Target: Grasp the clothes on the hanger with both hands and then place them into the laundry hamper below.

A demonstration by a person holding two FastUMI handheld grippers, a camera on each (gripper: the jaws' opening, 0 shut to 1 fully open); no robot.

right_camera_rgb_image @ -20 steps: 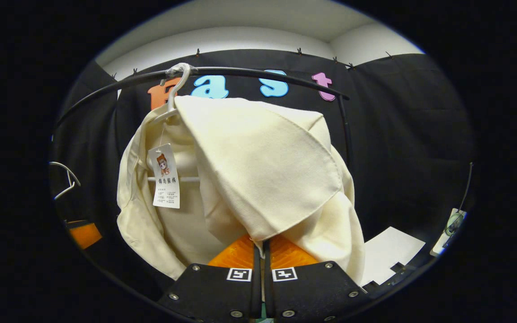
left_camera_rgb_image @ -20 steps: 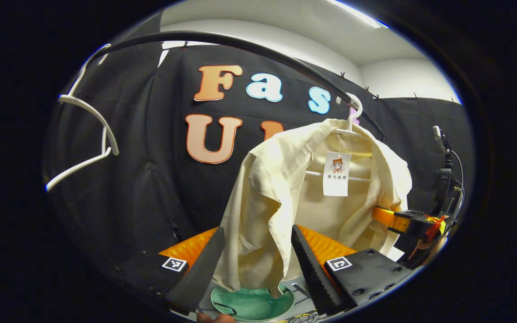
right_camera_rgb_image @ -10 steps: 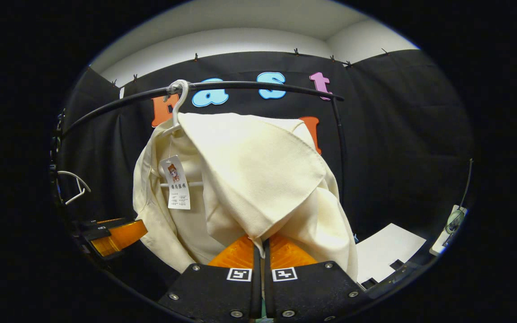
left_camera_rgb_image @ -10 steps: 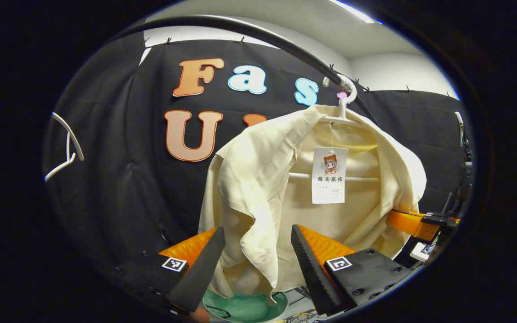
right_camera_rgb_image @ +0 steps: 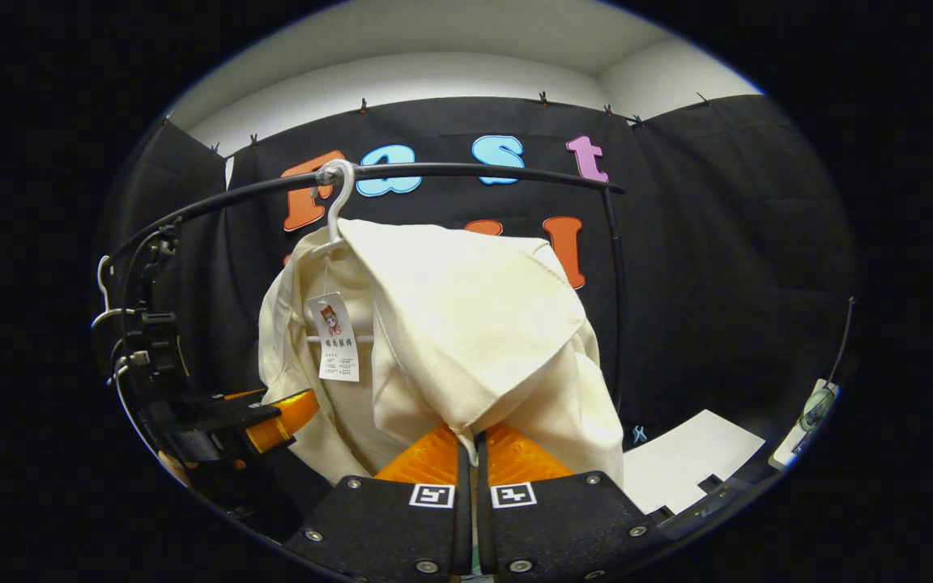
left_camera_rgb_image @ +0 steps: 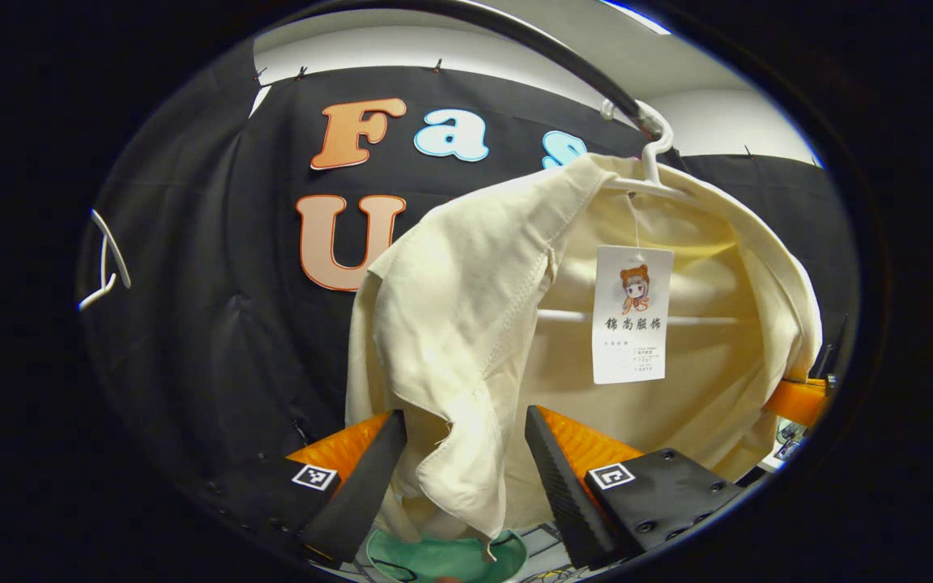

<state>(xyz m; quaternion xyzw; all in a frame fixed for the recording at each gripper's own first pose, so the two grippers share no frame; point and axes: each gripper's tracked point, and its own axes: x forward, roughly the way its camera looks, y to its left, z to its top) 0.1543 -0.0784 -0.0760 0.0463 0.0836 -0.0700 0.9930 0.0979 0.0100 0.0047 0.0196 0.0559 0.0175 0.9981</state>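
while the left gripper (left_camera_rgb_image: 458, 478) stands with its fingers spread wide, a hanging fold of the cream shirt (left_camera_rgb_image: 466, 324) drops loose between them, touching neither that i can tell. the right gripper (right_camera_rgb_image: 466, 453) is clenched tight on a gathered fold at the shirt's other side, cloth pinched between both fingers. below the left fingers lies the green hamper (left_camera_rgb_image: 434, 559). farther off the shirt hangs on a white hanger (right_camera_rgb_image: 335, 212) hooked over the black rail (right_camera_rgb_image: 466, 172), a paper tag (left_camera_rgb_image: 632, 314) dangling at the collar
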